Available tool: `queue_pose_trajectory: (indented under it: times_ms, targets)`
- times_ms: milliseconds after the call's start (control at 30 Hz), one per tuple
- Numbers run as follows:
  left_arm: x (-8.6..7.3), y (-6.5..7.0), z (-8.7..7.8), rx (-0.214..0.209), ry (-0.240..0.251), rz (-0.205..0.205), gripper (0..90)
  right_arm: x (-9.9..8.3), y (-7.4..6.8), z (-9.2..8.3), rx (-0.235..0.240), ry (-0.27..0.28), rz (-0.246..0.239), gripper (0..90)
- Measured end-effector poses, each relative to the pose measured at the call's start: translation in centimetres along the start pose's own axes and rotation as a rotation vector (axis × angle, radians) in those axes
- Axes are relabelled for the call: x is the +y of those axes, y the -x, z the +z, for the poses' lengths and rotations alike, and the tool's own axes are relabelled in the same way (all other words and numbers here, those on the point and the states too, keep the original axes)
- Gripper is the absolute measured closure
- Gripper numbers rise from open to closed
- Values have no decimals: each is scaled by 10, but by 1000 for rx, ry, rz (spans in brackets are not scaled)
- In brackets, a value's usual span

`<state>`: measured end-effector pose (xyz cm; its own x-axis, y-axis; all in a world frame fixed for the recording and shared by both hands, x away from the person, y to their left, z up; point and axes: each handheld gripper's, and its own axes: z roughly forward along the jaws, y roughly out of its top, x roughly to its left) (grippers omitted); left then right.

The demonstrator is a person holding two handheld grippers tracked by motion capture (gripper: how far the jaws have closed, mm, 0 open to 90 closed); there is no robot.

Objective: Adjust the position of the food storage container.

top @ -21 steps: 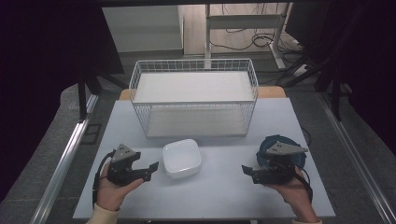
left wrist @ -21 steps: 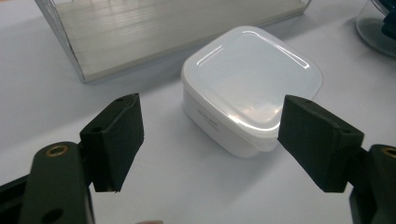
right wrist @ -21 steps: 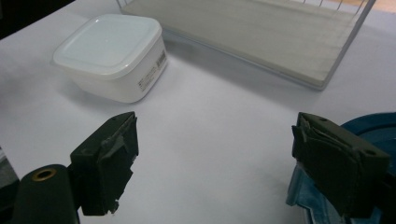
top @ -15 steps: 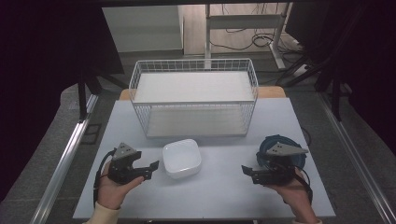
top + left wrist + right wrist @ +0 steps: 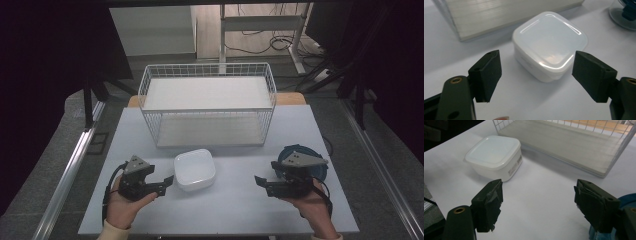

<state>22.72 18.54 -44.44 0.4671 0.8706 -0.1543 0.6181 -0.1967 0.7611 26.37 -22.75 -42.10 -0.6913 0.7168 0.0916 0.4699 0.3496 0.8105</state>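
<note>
On the table (image 5: pixel 235 200), left gripper (image 5: pixel 167 182) has neared the container (image 5: pixel 195 170).

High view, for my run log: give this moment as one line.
left gripper: open, beside white lidded container | right gripper: open, empty | wire basket: behind container

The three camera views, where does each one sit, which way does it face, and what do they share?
High view: above the person's side, looking forward and down on the white table; both hands, left gripper, right gripper.
Left gripper view: rides the left gripper, faces the square white lidded plastic container between open jaws.
Right gripper view: rides the right gripper, faces the white wire basket; open jaws.
Shared: all three show the container.
</note>
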Motion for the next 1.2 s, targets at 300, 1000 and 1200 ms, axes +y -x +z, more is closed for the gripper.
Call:
queue_pose_trajectory:
  times_ms: [300,1000,1200]
  targets:
    - [-3,-3,-1,14,7,6,210,7,7,-6,-34,26,22,252]
    - [-3,-12,-7,20,-4,-27,202,29,32,-7,-65,-72,52,340]
    - [-4,-6,-3,39,-20,-14,192,33,64,-11,-81,-99,89,397]
